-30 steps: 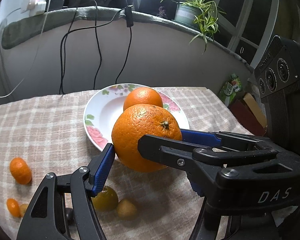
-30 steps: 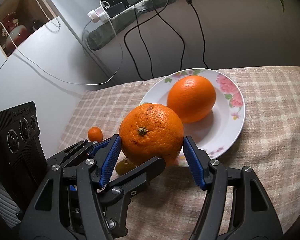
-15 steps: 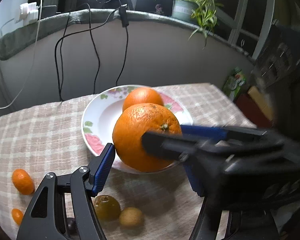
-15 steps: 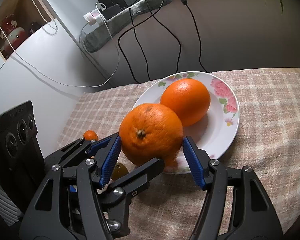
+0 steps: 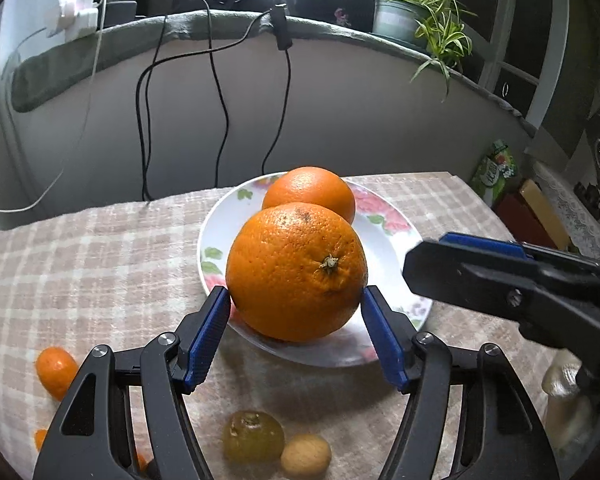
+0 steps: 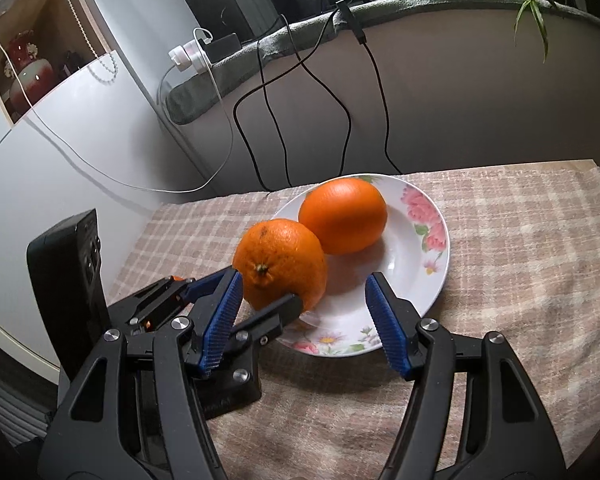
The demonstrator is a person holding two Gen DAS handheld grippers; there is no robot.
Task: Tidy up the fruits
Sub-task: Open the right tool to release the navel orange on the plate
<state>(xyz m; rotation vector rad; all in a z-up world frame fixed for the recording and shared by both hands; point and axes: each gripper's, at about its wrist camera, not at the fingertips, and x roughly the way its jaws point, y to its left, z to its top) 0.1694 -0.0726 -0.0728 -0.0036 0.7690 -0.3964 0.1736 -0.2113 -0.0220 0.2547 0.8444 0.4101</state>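
as its jaws open, left claw [image 5: 296,332] flanks orange [image 5: 296,270].

Left gripper [image 5: 296,312], black frame with blue ribbed pads: pitched down-forward, jaws opening. The big stem-side orange [image 5: 296,270] sits between the pads, both blue faces at or just off its skin; real contact can't be confirmed.

Right gripper [image 6: 304,314], same black and blue build: pitched down-forward, jaws parted, nothing between the pads. In the left wrist view its fingers are off to the right, clear of the orange; in the right wrist view its left finger overlaps the left gripper's right finger [image 6: 276,314].
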